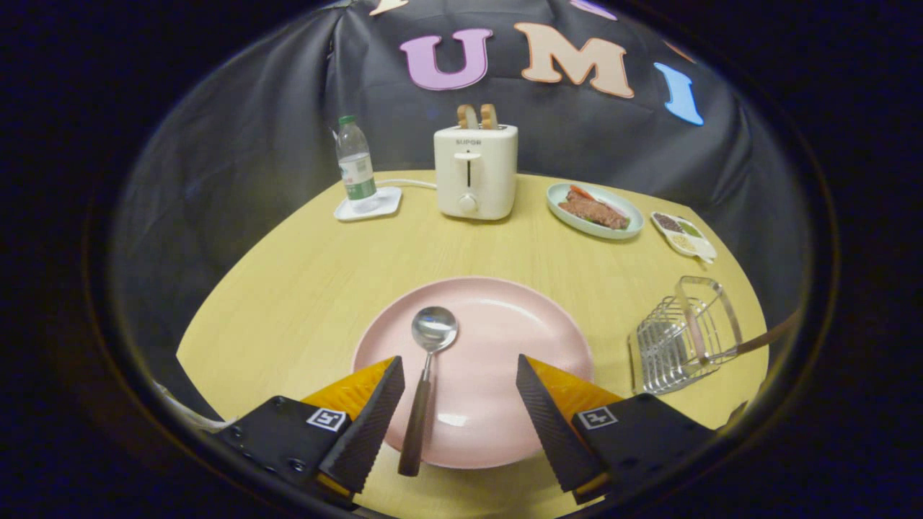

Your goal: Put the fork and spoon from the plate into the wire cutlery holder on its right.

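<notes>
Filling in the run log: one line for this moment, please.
gripper: open, over plate | spoon: on plate, between fingers | holder: handle sticking out

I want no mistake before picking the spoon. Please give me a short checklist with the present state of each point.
1. Gripper open: ok, fingers wide apart.
2. Spoon between the fingers: ok, though its handle lies close to the left finger.
3. Spoon on the plate: ok, handle end over the near rim.
4. Holder upright, right of plate: ok.
5. Fork already in holder: cannot tell; a brown handle sticks out of it.
6. Holder has room: cannot tell.
</notes>
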{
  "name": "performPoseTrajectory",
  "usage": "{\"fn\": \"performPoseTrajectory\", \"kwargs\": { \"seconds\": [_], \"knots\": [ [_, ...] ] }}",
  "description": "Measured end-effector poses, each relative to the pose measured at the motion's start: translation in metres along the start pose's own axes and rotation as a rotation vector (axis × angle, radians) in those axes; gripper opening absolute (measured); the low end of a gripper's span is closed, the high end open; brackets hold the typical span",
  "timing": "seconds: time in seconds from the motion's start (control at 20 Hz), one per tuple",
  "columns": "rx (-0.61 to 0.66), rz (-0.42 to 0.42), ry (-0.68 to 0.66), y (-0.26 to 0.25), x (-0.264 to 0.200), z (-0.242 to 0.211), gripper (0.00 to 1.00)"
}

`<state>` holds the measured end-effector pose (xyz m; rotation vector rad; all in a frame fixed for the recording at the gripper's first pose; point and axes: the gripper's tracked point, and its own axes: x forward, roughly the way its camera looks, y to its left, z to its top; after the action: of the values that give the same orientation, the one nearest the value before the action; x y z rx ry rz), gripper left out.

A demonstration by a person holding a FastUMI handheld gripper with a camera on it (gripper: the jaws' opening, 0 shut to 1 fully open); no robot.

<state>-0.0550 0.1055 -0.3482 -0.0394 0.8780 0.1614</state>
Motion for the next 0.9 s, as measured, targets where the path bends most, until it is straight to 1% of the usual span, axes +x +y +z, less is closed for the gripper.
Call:
{"fn": "performPoseTrajectory", "kwargs": {
  "seconds": [0.15,0.35,0.65,0.75,0.9],
  "knots": [
    [-0.038,0.010,0.039,0.006,0.010,-0.012,0.99],
    [-0.073,0.033,0.091,0.014,0.014,-0.027,0.73],
    [-0.098,0.047,0.118,0.018,0.016,-0.035,0.34],
    [-0.100,0.054,0.133,0.018,0.017,-0.037,0.17],
    [-0.108,0.039,0.152,0.012,0.014,-0.037,0.10]
  ]
}}
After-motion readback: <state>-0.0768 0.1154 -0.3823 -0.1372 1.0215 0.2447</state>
